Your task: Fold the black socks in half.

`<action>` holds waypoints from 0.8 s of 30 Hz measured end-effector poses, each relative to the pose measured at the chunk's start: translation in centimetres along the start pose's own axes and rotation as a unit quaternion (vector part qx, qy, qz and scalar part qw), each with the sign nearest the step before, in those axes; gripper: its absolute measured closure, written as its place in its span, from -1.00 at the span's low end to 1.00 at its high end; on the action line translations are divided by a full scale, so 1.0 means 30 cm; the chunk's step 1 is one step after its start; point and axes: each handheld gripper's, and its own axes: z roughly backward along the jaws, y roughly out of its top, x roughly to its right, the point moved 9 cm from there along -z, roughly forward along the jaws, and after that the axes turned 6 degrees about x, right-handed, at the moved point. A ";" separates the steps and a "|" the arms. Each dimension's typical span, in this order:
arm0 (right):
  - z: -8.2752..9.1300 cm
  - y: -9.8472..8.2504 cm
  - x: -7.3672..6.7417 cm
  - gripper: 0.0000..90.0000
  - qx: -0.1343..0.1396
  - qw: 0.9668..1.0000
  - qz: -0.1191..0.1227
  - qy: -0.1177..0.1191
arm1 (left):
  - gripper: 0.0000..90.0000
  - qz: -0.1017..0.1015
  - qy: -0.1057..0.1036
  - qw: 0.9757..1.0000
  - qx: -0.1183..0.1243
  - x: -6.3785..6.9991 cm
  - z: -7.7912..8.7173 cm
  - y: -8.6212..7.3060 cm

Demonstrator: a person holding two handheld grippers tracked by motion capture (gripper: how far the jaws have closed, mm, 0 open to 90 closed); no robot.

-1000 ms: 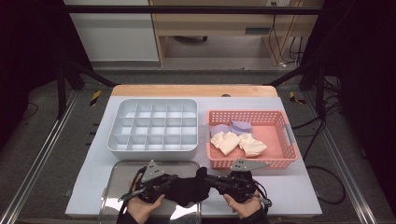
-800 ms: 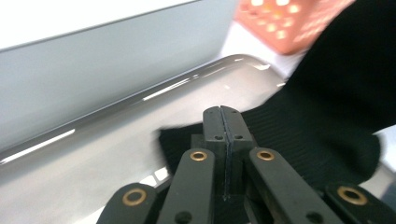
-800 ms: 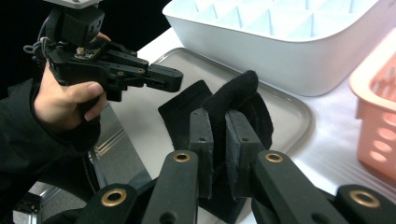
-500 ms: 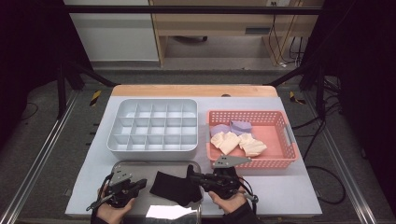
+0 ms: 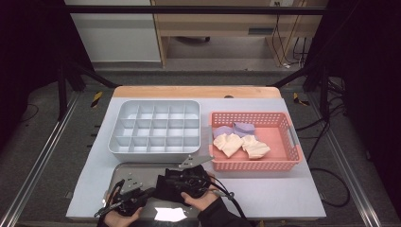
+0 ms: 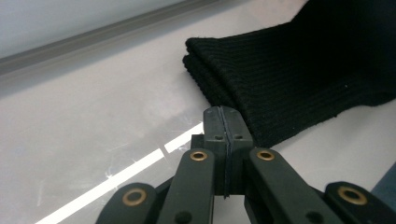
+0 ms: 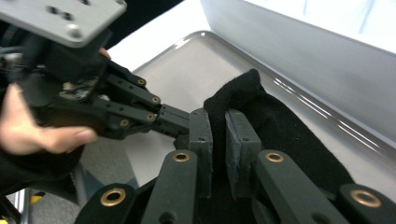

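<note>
Down at the near edge of the worktop [image 5: 265,198], a black knitted sock [image 5: 172,185] lies on a flat metal tray [image 5: 137,169], which sits just in front of a grey divided organiser [image 5: 156,125]. The right gripper [image 7: 218,128] has its fingers [image 7: 201,135] pressed on a raised fold of the sock; in the right gripper view the dark fabric stands up between the two pads, with the rest of the sock trailing away across the tray toward its far rim. In the high view that gripper [image 5: 189,179] sits over the sock, the person's hand behind it.

The left gripper [image 6: 223,122] has its fingers together with nothing between them. In the left gripper view its tips rest low over the tray surface just beside the ribbed cuff [image 6: 280,74] of the sock, close to the cuff but apart from it. In the high view the left gripper [image 5: 130,196] lies at the tray's near left corner, pointing toward the sock.

To the right of the organiser stands a pink basket [image 5: 288,137], well apart from the tray, holding two cream socks [image 5: 241,144] and a lilac one [image 5: 239,128].
</note>
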 end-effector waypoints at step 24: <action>0.013 -0.014 0.017 0.52 0.008 0.999 0.028 -0.027 | 0.98 0.031 0.011 0.998 0.048 -0.052 0.059 0.053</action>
